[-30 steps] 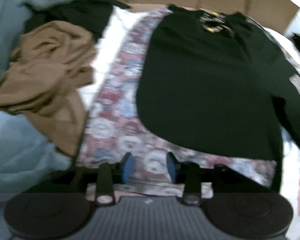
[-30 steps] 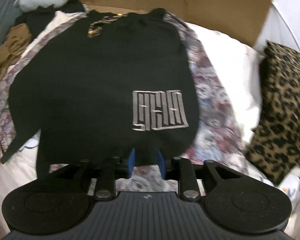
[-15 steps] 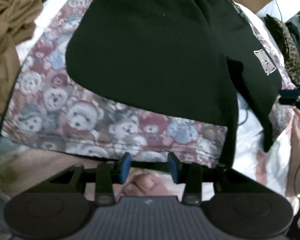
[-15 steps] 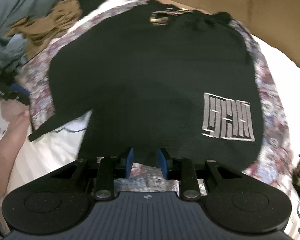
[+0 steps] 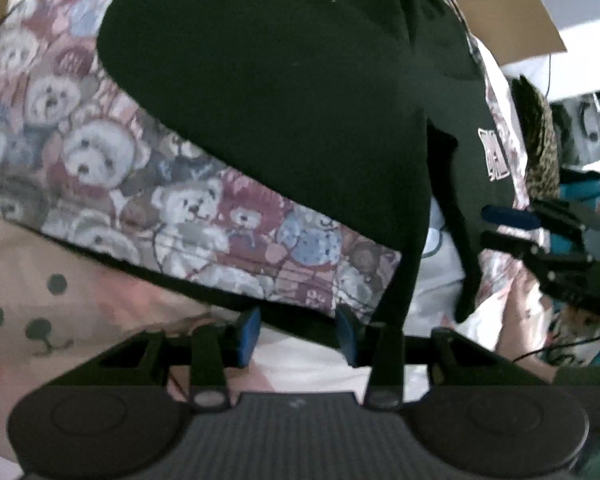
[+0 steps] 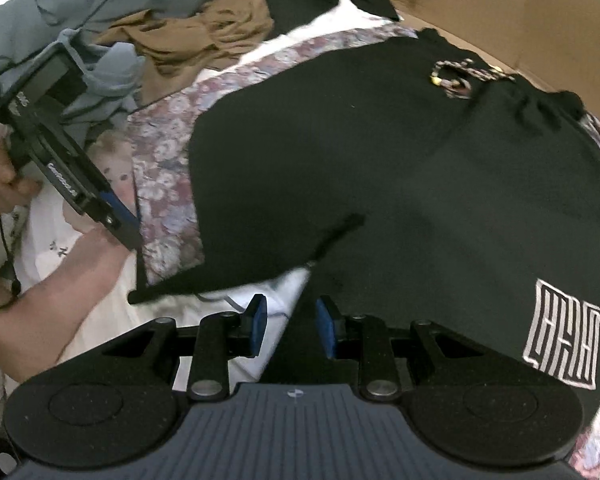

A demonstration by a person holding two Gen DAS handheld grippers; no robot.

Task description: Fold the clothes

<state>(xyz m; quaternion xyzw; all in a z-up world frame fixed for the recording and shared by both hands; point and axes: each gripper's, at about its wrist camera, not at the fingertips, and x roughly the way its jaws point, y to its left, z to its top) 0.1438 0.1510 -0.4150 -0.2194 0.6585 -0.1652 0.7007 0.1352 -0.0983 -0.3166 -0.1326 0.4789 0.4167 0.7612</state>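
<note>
Black fabric filled both views: a black shirt (image 6: pixel 380 168) lay spread flat on a teddy-bear print blanket (image 5: pixel 112 168), its collar end toward a cardboard sheet (image 6: pixel 500 12) and its hem toward the cameras. A pale maze-like logo (image 6: pixel 562 332) sat near the shirt's hem corner, and a small beaded ornament (image 6: pixel 454 76) lay near its collar. One narrow strip of the black shirt trailed off the blanket edge onto white bedding (image 6: pixel 268 292).

The left hand-held gripper (image 5: pixel 298 336) hovered at the blanket's near edge, its blue pads (image 5: pixel 249 334) well apart and nothing between them. The right hand-held gripper (image 6: pixel 290 330) hung at the shirt's hem, jaws parted, with a dark fold of the shirt lying in the gap; whether the pads touched it could not be told.

Beyond the shirt's collar side, a tan garment (image 6: pixel 204 36) lay crumpled beside grey-blue cloth (image 6: pixel 60 8). A leopard-print cushion (image 5: pixel 540 140) sat past the shirt's logo side.
</note>
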